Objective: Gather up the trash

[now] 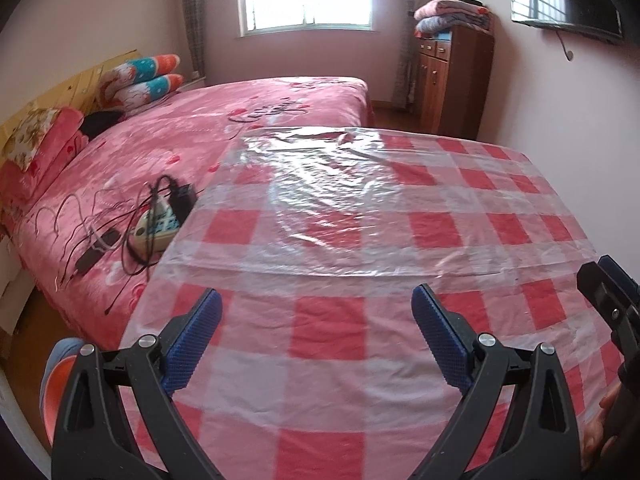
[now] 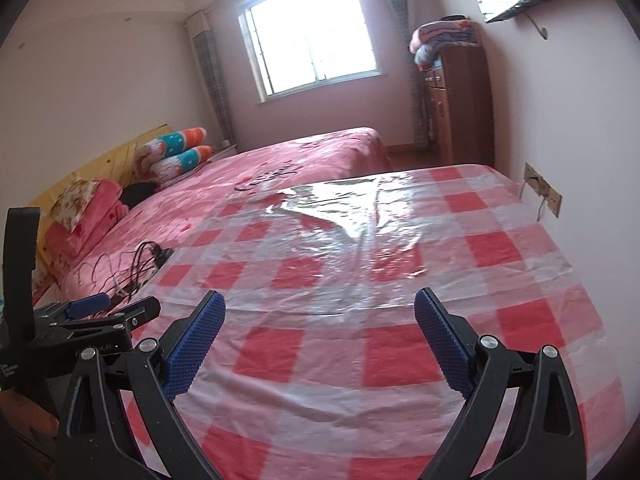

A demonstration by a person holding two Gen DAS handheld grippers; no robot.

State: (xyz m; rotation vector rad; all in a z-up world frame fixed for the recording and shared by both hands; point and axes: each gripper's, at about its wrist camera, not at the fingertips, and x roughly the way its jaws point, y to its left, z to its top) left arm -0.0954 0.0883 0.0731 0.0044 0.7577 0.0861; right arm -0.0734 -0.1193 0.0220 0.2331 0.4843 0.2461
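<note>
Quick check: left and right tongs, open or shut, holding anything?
Left tongs: open, empty, over the checked tablecloth.
Right tongs: open, empty, over the same cloth.

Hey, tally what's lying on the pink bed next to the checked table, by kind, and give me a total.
Bolster pillows, orange, teal and white: 2
Folded pink blanket: 1
Floral pillow: 1
Power strip: 1
Black adapter brick: 1
Tangle of cables: 1
Total: 7
</note>
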